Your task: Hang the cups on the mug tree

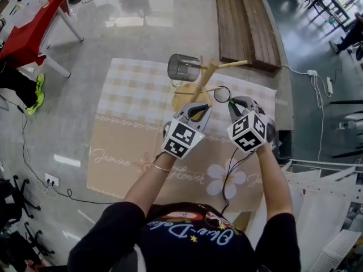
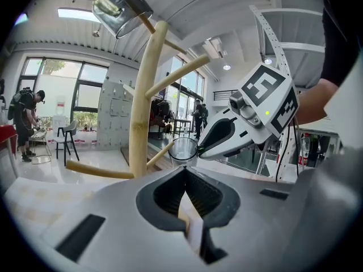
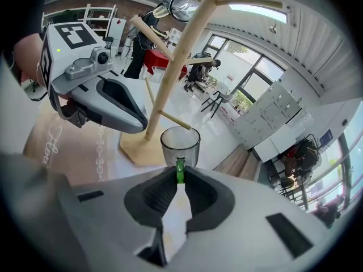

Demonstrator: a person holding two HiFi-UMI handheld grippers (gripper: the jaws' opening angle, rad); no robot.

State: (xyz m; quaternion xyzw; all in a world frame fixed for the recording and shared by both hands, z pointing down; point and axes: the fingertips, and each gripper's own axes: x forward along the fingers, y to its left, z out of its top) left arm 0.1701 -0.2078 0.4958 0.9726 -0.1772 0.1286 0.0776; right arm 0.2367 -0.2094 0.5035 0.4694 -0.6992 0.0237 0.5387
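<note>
A wooden mug tree point(image 1: 205, 75) stands on a checked mat point(image 1: 130, 95). One clear glass cup point(image 1: 182, 67) hangs on an upper left peg. My right gripper point(image 1: 233, 101) is shut on the green handle point(image 3: 180, 172) of a second clear glass cup point(image 3: 180, 145), held upright just right of the trunk point(image 3: 170, 78), close to the tip of a low peg point(image 3: 173, 119). My left gripper point(image 1: 198, 107) hovers beside it, near the tree's base point(image 1: 184, 98), with its jaws shut and empty. In the left gripper view the held cup point(image 2: 182, 151) sits at the tip of the right gripper point(image 2: 199, 149).
Dark wooden planks point(image 1: 247, 21) lie behind the mat. A red table point(image 1: 31, 30) stands at the far left. A white cable and power strip point(image 1: 317, 78) lie at the right, and another socket strip point(image 1: 51, 180) at the lower left. A person point(image 2: 25, 120) stands far off.
</note>
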